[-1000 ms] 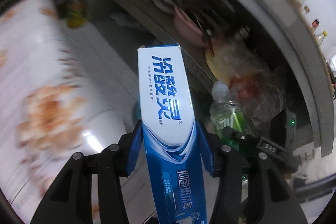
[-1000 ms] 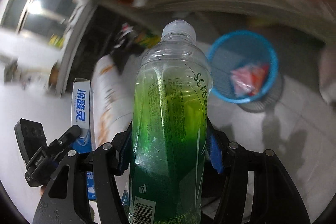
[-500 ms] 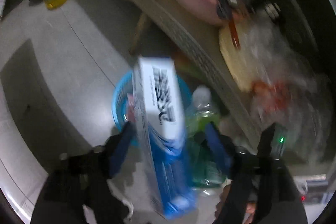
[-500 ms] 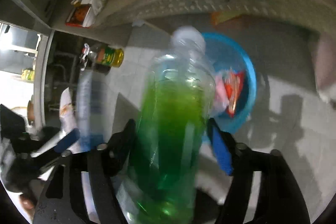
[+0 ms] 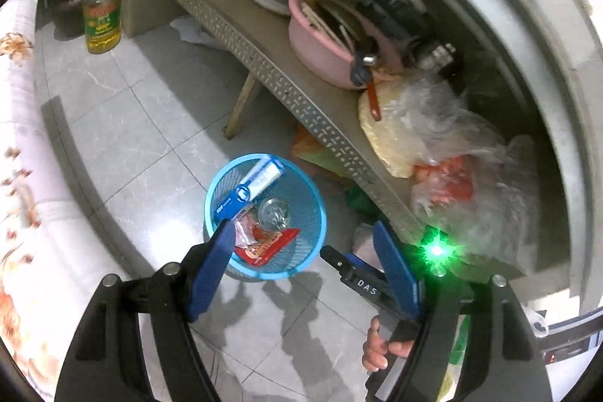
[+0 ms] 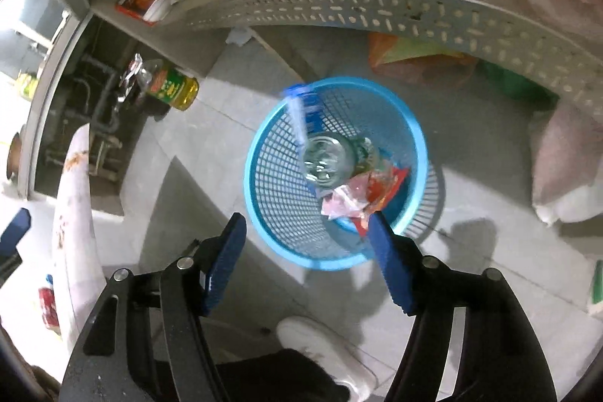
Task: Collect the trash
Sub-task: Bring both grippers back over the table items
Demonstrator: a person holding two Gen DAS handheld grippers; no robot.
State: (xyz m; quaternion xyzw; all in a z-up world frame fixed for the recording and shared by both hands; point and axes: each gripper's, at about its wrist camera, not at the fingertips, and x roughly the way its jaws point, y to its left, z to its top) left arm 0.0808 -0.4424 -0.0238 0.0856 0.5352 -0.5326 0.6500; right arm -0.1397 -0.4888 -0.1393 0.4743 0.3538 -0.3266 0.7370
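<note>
Left gripper point(image 5: 301, 251), bottom centre of its view: fingers point(image 5: 211, 270) spread apart, nothing between them. Right gripper point(image 6: 307, 251), bottom centre of its view: fingers point(image 6: 226, 262) also apart and empty, jaws closing slightly. A hand point(image 5: 380, 345) at lower right of the left view grips the other tool's handle. Just beyond both grippers, a blue mesh basket point(image 5: 309, 198) stands on the tiled floor point(image 5: 143, 123). Inside it: a blue and white toothpaste box point(image 5: 248, 187) leaning against the upper-left rim, a clear plastic bottle point(image 5: 273, 211) seen end-on near the middle, and red and pink wrappers point(image 5: 267, 240) toward the near side. A white shoe point(image 6: 320, 341) shows at the bottom of the right view. Beyond the basket, a perforated grey shelf point(image 5: 264, 63) carries a pink basin point(image 5: 320, 44), bowls and plastic bags. An oil bottle point(image 5: 101, 21) stands on the floor at upper left.
</note>
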